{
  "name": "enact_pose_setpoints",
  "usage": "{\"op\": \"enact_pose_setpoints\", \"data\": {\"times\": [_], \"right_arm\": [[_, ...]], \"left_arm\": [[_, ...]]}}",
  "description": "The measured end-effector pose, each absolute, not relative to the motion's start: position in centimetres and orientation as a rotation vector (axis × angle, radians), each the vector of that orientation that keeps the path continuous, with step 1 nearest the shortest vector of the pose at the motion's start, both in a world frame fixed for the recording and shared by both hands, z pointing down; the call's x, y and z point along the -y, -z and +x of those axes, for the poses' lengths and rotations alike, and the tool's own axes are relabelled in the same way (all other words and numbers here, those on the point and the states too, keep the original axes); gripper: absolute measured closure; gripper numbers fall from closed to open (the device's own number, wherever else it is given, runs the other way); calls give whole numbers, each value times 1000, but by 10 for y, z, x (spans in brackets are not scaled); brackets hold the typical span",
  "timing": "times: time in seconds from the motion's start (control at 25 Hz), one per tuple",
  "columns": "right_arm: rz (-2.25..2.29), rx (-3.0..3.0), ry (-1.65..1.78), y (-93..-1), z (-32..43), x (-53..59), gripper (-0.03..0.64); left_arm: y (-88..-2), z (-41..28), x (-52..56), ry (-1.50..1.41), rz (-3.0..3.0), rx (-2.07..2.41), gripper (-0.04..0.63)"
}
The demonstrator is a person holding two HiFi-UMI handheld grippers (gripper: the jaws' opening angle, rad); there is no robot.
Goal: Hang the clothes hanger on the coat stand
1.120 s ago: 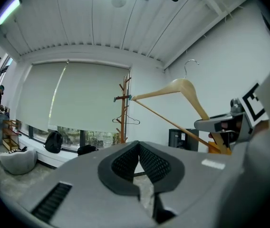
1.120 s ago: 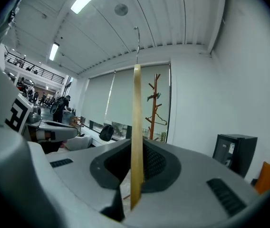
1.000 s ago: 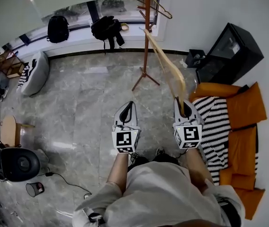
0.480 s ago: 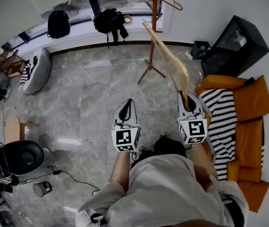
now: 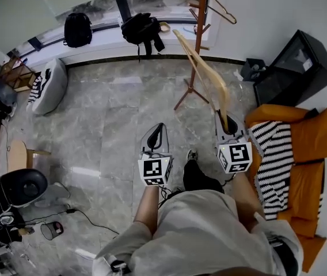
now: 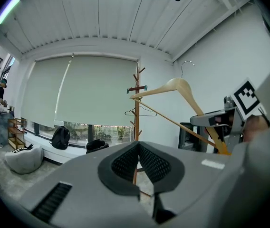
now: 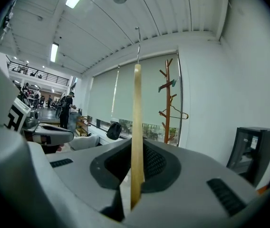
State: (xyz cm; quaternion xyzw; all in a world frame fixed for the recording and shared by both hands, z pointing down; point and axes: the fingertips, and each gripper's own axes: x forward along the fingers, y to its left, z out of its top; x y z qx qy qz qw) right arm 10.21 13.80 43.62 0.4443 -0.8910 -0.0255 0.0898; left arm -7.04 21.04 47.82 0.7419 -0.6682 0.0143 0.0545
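Stepping forward, the person has brought the stand (image 5: 197, 45) rightward in the head view, so it now lines up behind the hanger (image 5: 206, 73); a shoe (image 5: 192, 155) shows between the grippers. The right gripper (image 5: 228, 124) has its fingers clamped on one end of the wooden hanger, which is held in the air, still well short of the stand. The left gripper (image 5: 156, 132) is empty, fingers closed.

The carry should stay steady: keep the clamp firm, lift the hook above a free peg, then lower it on, clear of the wire hanger already there.

The hanger's long axis rises from the gripped end up and forward towards the stand. Its metal hook sticks up from the middle.
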Motion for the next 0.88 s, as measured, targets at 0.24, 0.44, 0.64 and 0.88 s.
{"op": "enact_pose_setpoints", "data": {"times": [0.24, 0.44, 0.64, 0.88], "right_arm": [[1260, 2688, 67, -433, 81, -69, 594], [1162, 2706, 30, -437, 73, -12, 594], [1085, 2713, -9, -446, 68, 44, 594], [1000, 2715, -63, -456, 46, 83, 594]], "left_arm": [[-483, -80, -140, -76, 2233, 1992, 586], [-480, -78, -75, -76, 2247, 2015, 586], [-483, -69, -18, -87, 2235, 2025, 586], [-485, -76, 14, -93, 2203, 2046, 586]]}}
